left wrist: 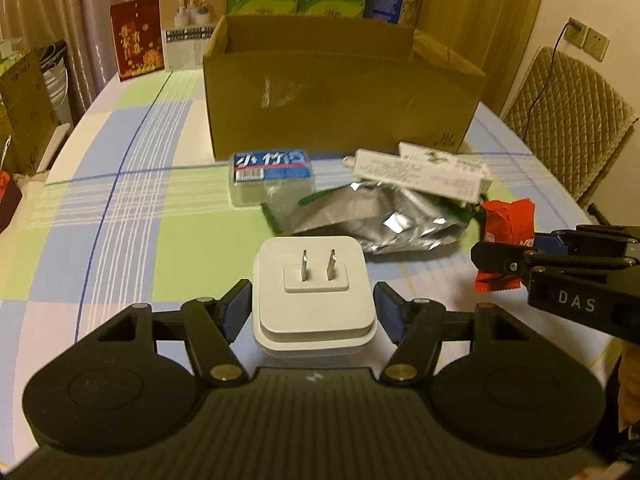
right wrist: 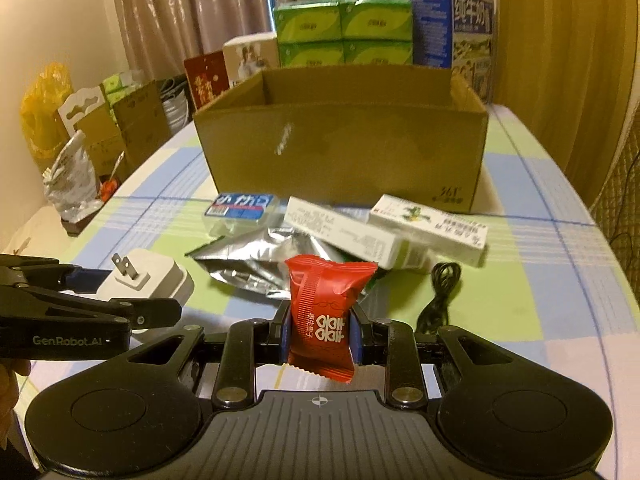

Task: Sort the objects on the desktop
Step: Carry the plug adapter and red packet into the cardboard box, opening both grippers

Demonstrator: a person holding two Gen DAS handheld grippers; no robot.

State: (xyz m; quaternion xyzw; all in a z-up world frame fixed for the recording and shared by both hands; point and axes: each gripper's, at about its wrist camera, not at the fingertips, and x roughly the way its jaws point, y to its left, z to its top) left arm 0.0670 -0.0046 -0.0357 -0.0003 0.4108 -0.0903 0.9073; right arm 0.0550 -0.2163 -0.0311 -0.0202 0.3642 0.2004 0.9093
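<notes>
A white plug adapter [left wrist: 314,300] lies prongs-up between the fingers of my left gripper [left wrist: 314,312]; its pads stand just off the adapter's sides, so it is open around it. The adapter also shows in the right wrist view [right wrist: 156,280]. My right gripper [right wrist: 322,334] is shut on a red snack packet [right wrist: 326,312], held above the table; it shows in the left wrist view [left wrist: 506,240] too. An open cardboard box [left wrist: 340,96] stands behind. In front of it lie a blue tissue pack [left wrist: 272,172], a silver foil bag [left wrist: 372,216] and two white cartons [right wrist: 428,224].
A black cable [right wrist: 440,296] lies right of the foil bag. Green tissue packs [right wrist: 344,32], a blue milk carton [right wrist: 452,24] and gift boxes [left wrist: 138,38] stand behind the box. A padded chair [left wrist: 568,120] is at the right. Bags and boxes [right wrist: 100,132] line the left wall.
</notes>
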